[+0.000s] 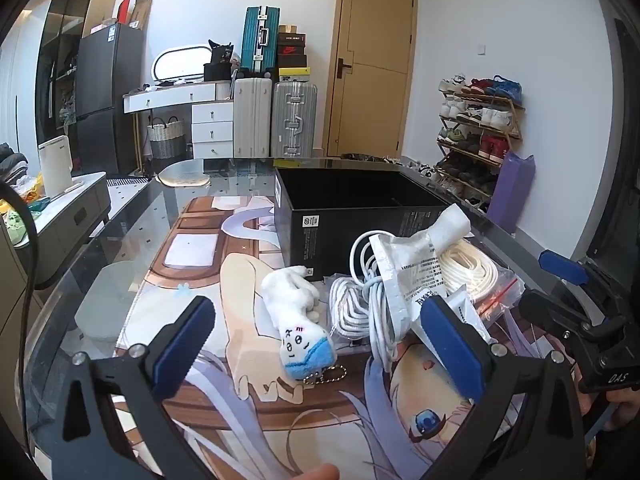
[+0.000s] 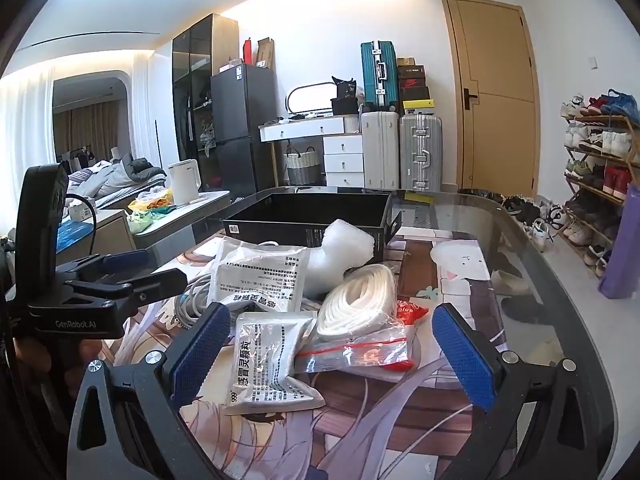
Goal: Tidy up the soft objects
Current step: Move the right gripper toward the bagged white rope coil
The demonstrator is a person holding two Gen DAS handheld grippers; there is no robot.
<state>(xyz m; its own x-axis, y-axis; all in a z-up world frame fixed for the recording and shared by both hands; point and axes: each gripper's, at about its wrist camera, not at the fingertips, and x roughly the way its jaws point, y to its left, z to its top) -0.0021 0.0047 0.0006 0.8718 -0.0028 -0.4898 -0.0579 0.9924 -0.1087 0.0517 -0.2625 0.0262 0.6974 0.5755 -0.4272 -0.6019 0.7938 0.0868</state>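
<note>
Both tools wide open, nothing held, soft things in a pile in front of the box.

From the left: the left tool (image 1: 320,340) hangs over the plush toy (image 1: 298,316), which lies at 9 o'clock from the white cord (image 1: 360,304). The paper packets (image 2: 268,356), rope coil (image 2: 356,300) and zip bag (image 2: 360,352) lie between the fingers of the right tool (image 2: 332,356), at 6 o'clock from the black box (image 2: 308,216) on the surface (image 2: 520,264). I think the cord could catch and drag its neighbours, because everything overlaps. The slippery bag might also slide out of a pinch.
</note>
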